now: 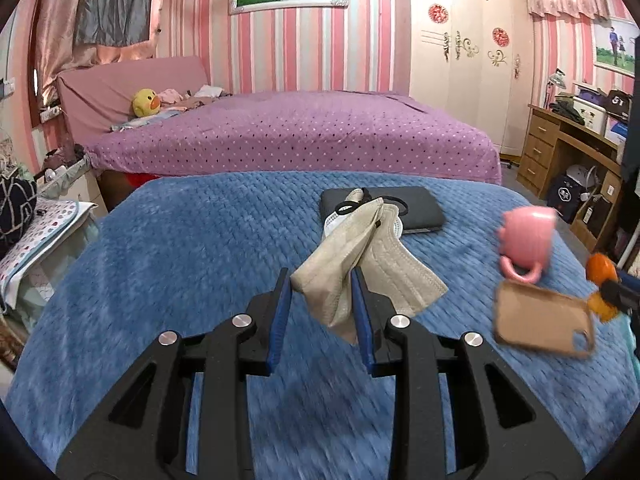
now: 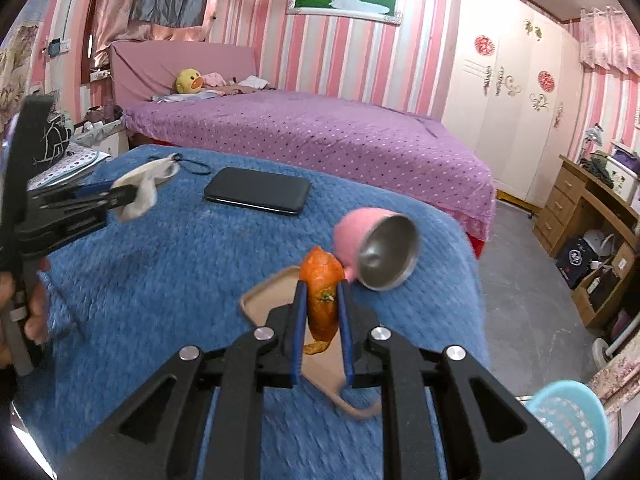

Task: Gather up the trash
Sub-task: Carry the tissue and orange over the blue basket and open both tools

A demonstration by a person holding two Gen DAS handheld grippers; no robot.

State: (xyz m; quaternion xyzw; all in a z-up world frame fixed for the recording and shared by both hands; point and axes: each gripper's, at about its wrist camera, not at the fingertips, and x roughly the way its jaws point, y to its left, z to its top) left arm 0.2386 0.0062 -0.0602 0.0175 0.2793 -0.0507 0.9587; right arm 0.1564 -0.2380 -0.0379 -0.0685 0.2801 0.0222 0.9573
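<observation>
Gripping a beige face mask (image 1: 352,268), the left tool (image 1: 320,280) holds it above the blue blanket (image 1: 180,260). The right tool (image 2: 322,292) is closed on orange peel (image 2: 322,280). Farther, at one o'clock, lies a tipped pink cup (image 2: 376,248); at eleven o'clock, a black phone (image 2: 258,190).
</observation>
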